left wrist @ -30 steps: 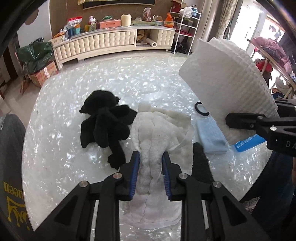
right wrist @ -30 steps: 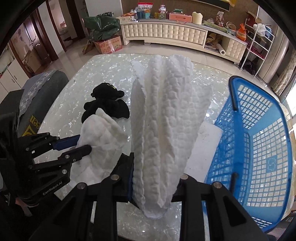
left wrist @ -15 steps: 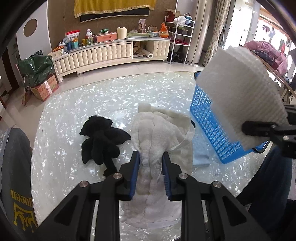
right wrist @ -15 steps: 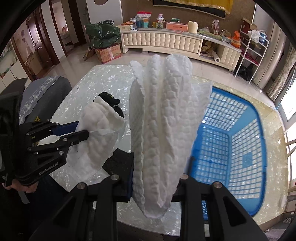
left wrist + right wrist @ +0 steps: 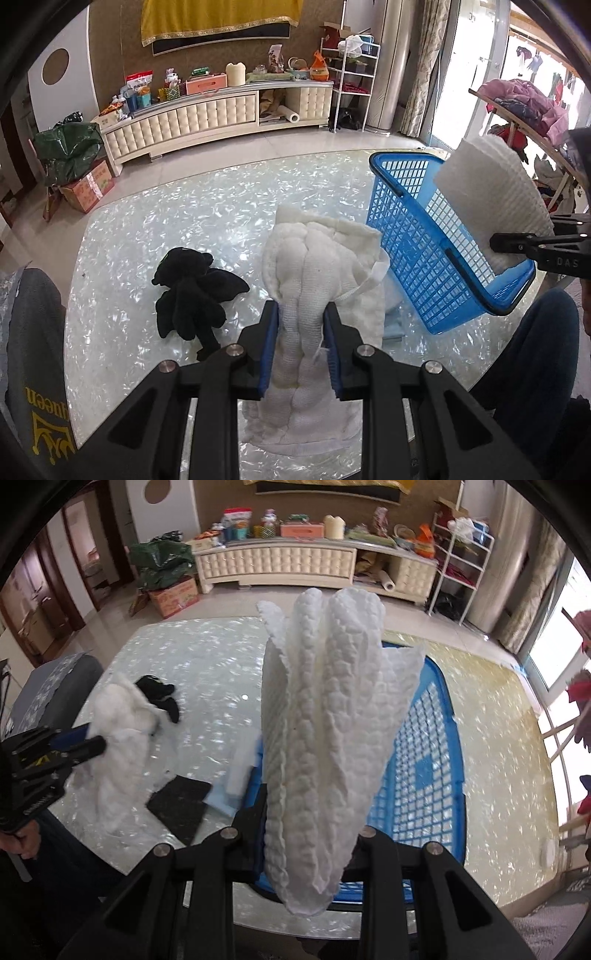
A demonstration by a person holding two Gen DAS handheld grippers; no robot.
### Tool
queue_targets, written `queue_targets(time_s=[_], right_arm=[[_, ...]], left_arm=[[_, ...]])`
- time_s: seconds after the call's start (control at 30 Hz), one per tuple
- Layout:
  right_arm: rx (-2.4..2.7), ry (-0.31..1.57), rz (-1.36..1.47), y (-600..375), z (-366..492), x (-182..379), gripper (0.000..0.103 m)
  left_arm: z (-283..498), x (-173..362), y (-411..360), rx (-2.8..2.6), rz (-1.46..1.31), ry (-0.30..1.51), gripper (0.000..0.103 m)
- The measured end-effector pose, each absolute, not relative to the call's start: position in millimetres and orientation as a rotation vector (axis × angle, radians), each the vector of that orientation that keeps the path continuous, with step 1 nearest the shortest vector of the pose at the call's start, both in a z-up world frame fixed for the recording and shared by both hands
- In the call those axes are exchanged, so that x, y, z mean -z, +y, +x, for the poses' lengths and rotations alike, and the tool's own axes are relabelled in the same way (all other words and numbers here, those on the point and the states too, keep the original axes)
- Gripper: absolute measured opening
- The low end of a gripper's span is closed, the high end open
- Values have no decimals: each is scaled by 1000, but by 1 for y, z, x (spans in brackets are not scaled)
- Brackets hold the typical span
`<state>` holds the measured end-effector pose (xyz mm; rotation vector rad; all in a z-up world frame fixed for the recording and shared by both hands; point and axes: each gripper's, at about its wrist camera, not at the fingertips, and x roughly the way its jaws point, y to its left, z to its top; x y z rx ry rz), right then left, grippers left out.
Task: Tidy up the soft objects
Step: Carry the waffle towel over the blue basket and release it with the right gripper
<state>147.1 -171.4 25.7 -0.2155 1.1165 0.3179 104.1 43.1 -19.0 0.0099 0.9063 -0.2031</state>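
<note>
My left gripper (image 5: 301, 347) is shut on a white gauze cloth (image 5: 317, 273), lifted above the pearly table (image 5: 129, 236); the same cloth (image 5: 122, 738) and gripper (image 5: 77, 746) show at the left of the right wrist view. My right gripper (image 5: 306, 842) is shut on a white quilted cloth (image 5: 325, 716) that stands up over the blue mesh basket (image 5: 436, 768). From the left wrist view that quilted cloth (image 5: 491, 192) hangs above the basket's (image 5: 406, 221) near rim. A black soft toy (image 5: 192, 291) lies on the table left of the gauze cloth.
A flat black pad (image 5: 181, 801) and a light blue folded cloth (image 5: 221, 797) lie beside the basket's left side. A grey cushion (image 5: 26, 350) borders the table at left. A person's dark-trousered leg (image 5: 528, 350) is at the table's near right edge.
Both grippers rose with their cloths. The right one carried the quilted cloth rightwards until it stood over the blue basket, which came fully into the left wrist view.
</note>
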Motion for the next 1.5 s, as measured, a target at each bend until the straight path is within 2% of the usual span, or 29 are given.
queue_targets(time_s=[0.73, 1.13, 1.23, 1.27, 1.3, 1.37, 1.4, 1.5], right_arm=[[-247, 1327, -259, -197, 195, 62, 26], [-233, 1411, -307, -185, 199, 87, 28], [-235, 1426, -324, -185, 202, 93, 34], [-237, 1430, -335, -183, 202, 95, 39], [-232, 1430, -348, -181, 200, 95, 50], [-225, 1416, -360, -178, 195, 94, 58], [-224, 1412, -351, -177, 194, 92, 69], [-243, 1389, -313, -175, 187, 84, 82]], left_arm=[[120, 32, 28, 182, 50, 954, 22], [122, 34, 29, 169, 53, 966, 22], [122, 34, 31, 165, 48, 964, 22], [122, 35, 32, 162, 47, 965, 22], [122, 35, 33, 158, 47, 967, 22], [123, 37, 34, 148, 49, 973, 22], [123, 38, 35, 145, 47, 976, 22], [122, 37, 37, 140, 46, 979, 22]])
